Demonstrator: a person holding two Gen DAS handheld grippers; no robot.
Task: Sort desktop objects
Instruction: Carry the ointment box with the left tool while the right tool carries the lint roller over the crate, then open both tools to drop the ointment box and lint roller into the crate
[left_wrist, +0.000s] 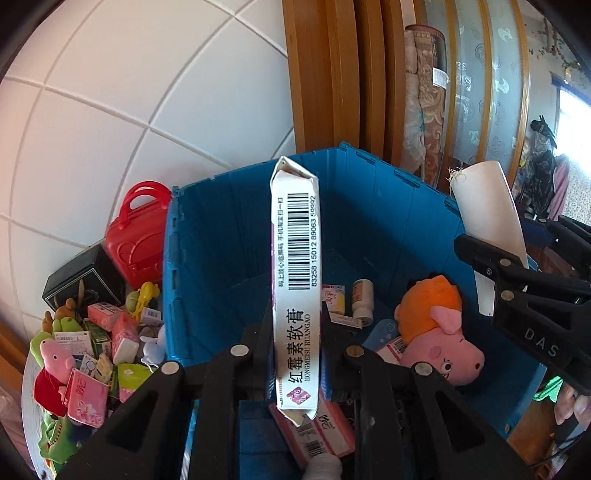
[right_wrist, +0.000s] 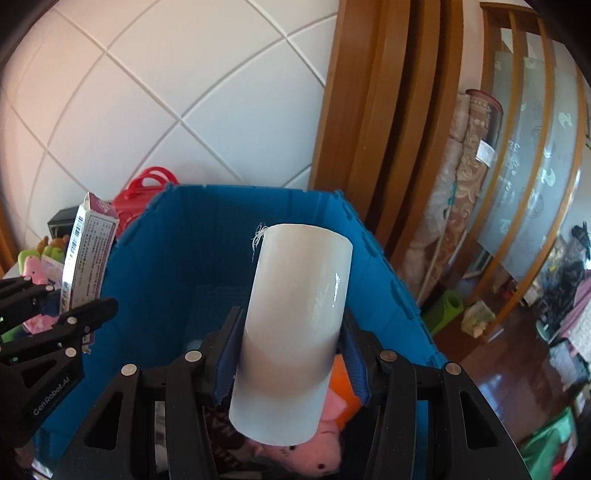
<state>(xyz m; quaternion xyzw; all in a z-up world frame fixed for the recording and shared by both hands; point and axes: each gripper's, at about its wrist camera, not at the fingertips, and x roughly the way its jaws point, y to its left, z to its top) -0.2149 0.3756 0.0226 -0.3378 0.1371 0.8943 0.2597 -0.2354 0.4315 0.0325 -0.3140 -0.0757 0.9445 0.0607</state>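
Clamped in our left gripper (left_wrist: 295, 354), the long white ointment carton (left_wrist: 295, 280) stands upright over the blue plastic crate (left_wrist: 373, 192); our right gripper (right_wrist: 291, 354) squeezes a white cardboard tube (right_wrist: 295, 325) above it too, both ready for dropping.

Carton (left_wrist: 295, 288) was matt printed cardboard. Roll (right_wrist: 295, 332) looked smooth, glossy white, frayed at rim. Bin (left_wrist: 388, 206) was ribbed blue plastic. Pig toy (left_wrist: 439, 339) was soft plush. Both tools were matt black plastic.
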